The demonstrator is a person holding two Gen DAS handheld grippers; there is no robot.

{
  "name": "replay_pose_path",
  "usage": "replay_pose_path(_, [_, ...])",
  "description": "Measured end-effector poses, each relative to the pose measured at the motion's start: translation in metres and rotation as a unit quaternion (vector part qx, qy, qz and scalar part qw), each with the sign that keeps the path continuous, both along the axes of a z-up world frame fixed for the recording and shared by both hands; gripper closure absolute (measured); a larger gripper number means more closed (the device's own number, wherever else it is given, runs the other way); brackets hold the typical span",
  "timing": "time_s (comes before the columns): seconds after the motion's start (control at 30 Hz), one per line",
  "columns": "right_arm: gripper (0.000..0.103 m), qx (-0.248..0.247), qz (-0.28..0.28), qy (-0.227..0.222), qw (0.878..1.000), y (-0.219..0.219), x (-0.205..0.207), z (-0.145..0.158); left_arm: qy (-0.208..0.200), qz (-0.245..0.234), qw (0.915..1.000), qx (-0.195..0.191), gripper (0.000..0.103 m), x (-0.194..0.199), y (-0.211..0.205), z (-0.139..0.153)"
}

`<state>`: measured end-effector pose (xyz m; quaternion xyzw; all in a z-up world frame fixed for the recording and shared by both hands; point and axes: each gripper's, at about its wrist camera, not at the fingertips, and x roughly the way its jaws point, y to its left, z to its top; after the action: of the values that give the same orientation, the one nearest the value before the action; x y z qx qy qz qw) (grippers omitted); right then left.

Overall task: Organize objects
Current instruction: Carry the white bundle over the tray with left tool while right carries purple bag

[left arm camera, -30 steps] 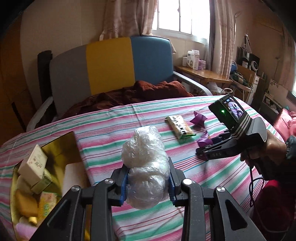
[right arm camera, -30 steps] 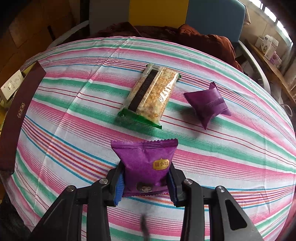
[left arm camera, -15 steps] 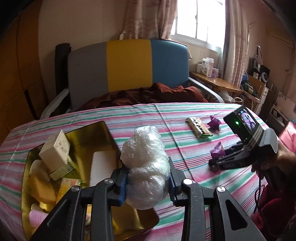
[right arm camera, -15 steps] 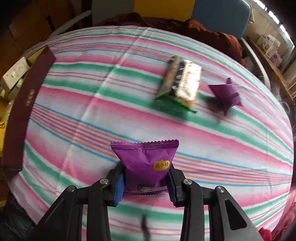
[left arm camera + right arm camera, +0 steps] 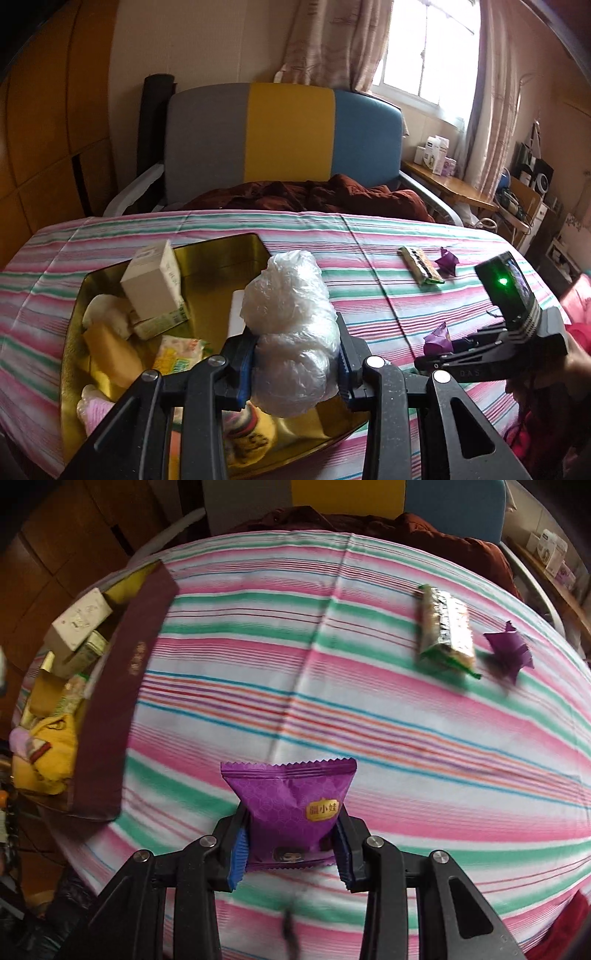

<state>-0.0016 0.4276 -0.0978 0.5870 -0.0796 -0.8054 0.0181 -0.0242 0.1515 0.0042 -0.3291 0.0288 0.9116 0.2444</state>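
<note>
My left gripper [image 5: 293, 363] is shut on a crumpled clear plastic bundle [image 5: 291, 328] and hangs over the near right part of a gold-lined box [image 5: 225, 247] holding several packets and a white carton [image 5: 153, 284]. Over the striped cloth, my right gripper [image 5: 291, 843] is shut on a purple snack packet [image 5: 291, 805]; the left wrist view shows that gripper [image 5: 439, 341] at the right, with the purple packet [image 5: 437, 338] in it. The box's maroon wall [image 5: 118, 709] stands at the left of the right wrist view. A green cereal bar [image 5: 445, 631] and a second purple packet [image 5: 508, 653] lie far right on the table.
The striped tablecloth [image 5: 362, 306] covers a rounded table. Behind it stands a grey, yellow and blue chair [image 5: 284, 136] with a brown blanket [image 5: 314, 194]. A wooden side table [image 5: 447, 184] with boxes is at the back right. A hand [image 5: 554, 373] holds the right gripper.
Both grippers have moved left across the table with their loads. The gold box now lies under the left gripper, and the box has come closer in the right wrist view.
</note>
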Motion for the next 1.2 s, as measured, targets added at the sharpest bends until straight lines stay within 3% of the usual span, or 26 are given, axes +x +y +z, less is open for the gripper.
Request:
replay_pose_path(0.1, [0.065, -0.015, -0.003, 0.009, 1.0, -0.008, -0.015, 0.002, -0.004, 0.012, 0.9999, 0.002, 0.067, -0.003, -0.013, -0.002])
replay_pose_path(0.2, [0.065, -0.031, -0.007, 0.024, 0.999, -0.026, 0.008, 0.011, -0.006, 0.026, 0.9996, 0.009, 0.067, -0.003, -0.029, -0.003])
replay_pose_path(0.47, [0.065, -0.057, 0.002, 0.068, 0.996, -0.053, 0.004, 0.036, -0.011, 0.084, 0.996, 0.029, 0.067, -0.01, -0.084, 0.002])
replay_pose_path(0.77, [0.065, -0.086, 0.08, 0.131, 0.984, -0.109, 0.007, 0.08, -0.019, 0.138, 0.9896, 0.034, 0.067, -0.007, -0.139, 0.001])
replay_pose_path(1.0, [0.065, -0.078, 0.138, 0.124, 0.98, -0.158, -0.004, 0.074, -0.04, 0.152, 0.9863, 0.051, 0.067, -0.008, -0.162, -0.006])
replay_pose_path(1.2, [0.065, -0.052, 0.159, 0.114, 0.979, -0.176, -0.014, 0.065, -0.052, 0.127, 0.9881, 0.07, 0.067, -0.015, -0.15, -0.004])
